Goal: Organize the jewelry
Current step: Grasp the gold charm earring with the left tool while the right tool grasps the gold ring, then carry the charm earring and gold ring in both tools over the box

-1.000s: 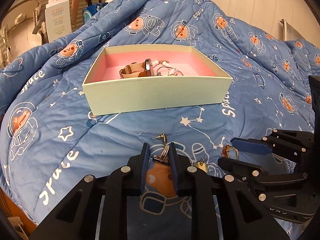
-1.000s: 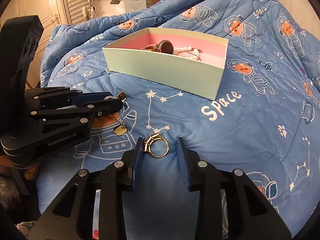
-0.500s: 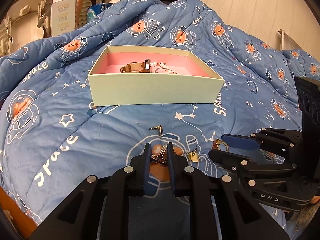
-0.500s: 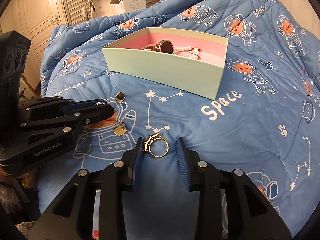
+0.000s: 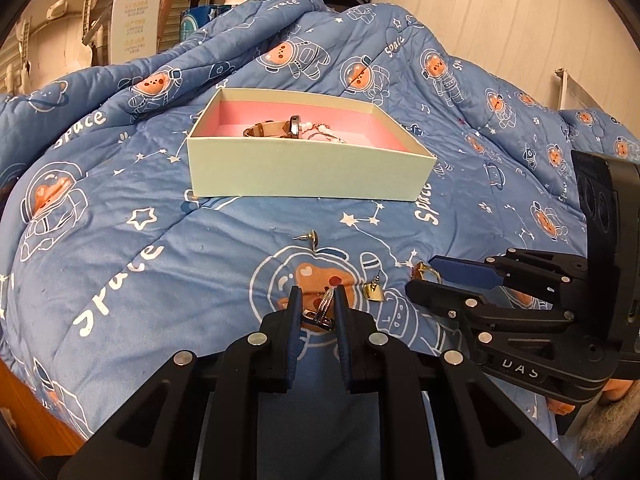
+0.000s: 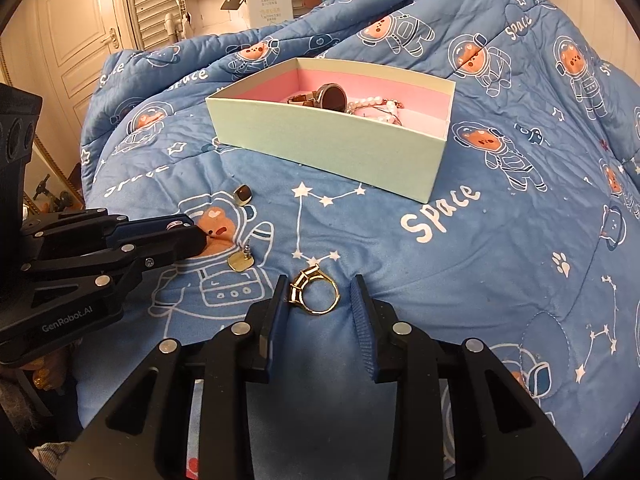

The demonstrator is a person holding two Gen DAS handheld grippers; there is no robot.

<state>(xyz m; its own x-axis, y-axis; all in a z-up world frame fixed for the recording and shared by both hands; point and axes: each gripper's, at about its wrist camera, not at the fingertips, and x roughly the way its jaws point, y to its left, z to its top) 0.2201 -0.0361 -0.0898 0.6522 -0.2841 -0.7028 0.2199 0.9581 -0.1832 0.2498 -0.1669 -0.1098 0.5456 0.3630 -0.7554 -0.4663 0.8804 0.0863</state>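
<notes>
A pale green box (image 5: pixel 304 176) with a pink lining sits on the blue quilt and holds a watch (image 5: pixel 280 128) and bead bracelets (image 6: pixel 376 106). My left gripper (image 5: pixel 317 308) is shut on a small silver ring (image 5: pixel 322 310), just above the quilt. My right gripper (image 6: pixel 318 300) is open, its fingers on either side of a gold ring (image 6: pixel 314 292) that lies on the quilt. Two gold stud earrings lie loose: one (image 5: pixel 308 237) nearer the box, one (image 5: pixel 373 291) between the grippers. The box also shows in the right wrist view (image 6: pixel 332 148).
The quilt (image 5: pixel 120 240) is rumpled and rises behind the box. A white carton (image 5: pixel 134 20) and shelving stand at the back left. A white door (image 6: pixel 76 40) stands at the left of the right wrist view. A wooden edge (image 5: pixel 24 408) shows lower left.
My left gripper closed on the silver ring and drew back from the box. My right gripper stayed open around the gold ring.
</notes>
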